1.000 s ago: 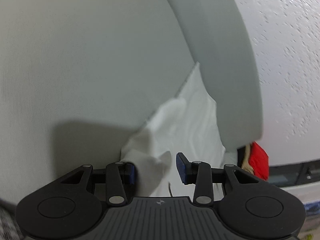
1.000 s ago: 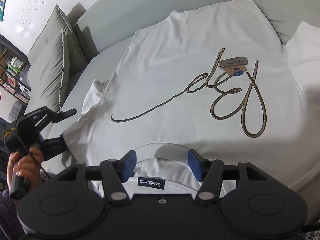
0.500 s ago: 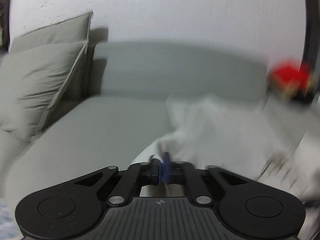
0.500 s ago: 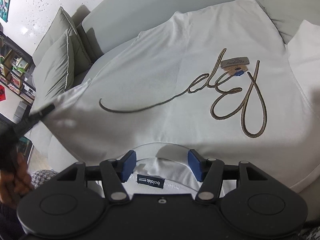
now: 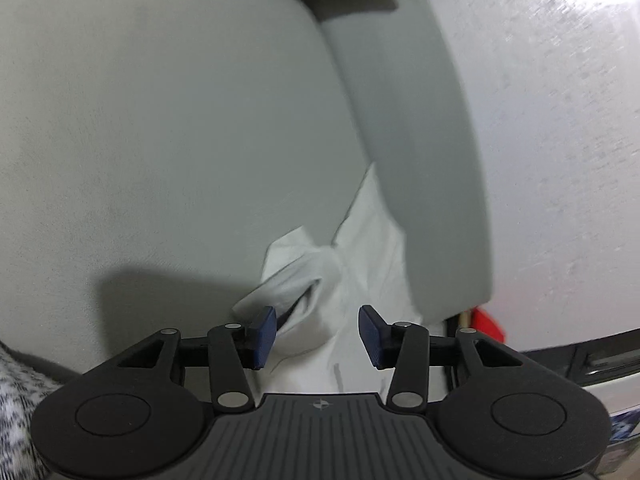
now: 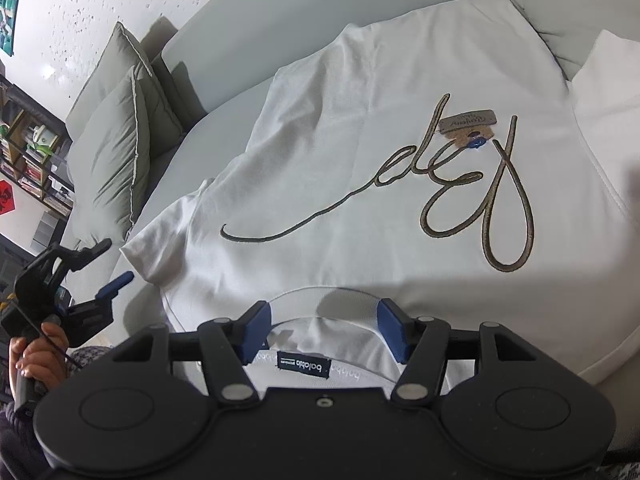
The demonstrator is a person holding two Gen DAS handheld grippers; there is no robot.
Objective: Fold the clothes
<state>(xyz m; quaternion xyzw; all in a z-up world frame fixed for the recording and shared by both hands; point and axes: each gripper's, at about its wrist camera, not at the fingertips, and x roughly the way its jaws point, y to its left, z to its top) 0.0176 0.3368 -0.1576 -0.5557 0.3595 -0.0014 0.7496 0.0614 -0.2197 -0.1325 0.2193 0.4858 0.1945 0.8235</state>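
The white T-shirt (image 6: 400, 152) lay spread face-up across the grey sofa seat (image 6: 224, 128), stretching away in front of the right gripper (image 6: 323, 330) and filling most of that view. It looked light, soft and limp, a knit that would sag and crease wherever it was not supported, so a fold probably called for pinching seams or hems rather than the loose middle of the cloth. The likeliest holds were the collar (image 6: 320, 296), directly ahead of and between the right gripper's spread jaws, and the crumpled left sleeve (image 5: 296, 280), just ahead of the left gripper (image 5: 316, 334).

The right gripper stood open over the neckline, its pads clear of the fabric. The left gripper's jaws had just been opening; they were apart, with sleeve cloth lying ahead of and beneath them but not pinched.

Across the chest, beyond the right gripper, ran large dark cursive lettering (image 6: 460, 184) too stylised to read with confidence. A brown cardboard hang tag (image 6: 468, 124) rested on it; its script was too small to make out. Nearest the right gripper, the dark neck label (image 6: 303, 368) read upside down as what looked like "balabla".
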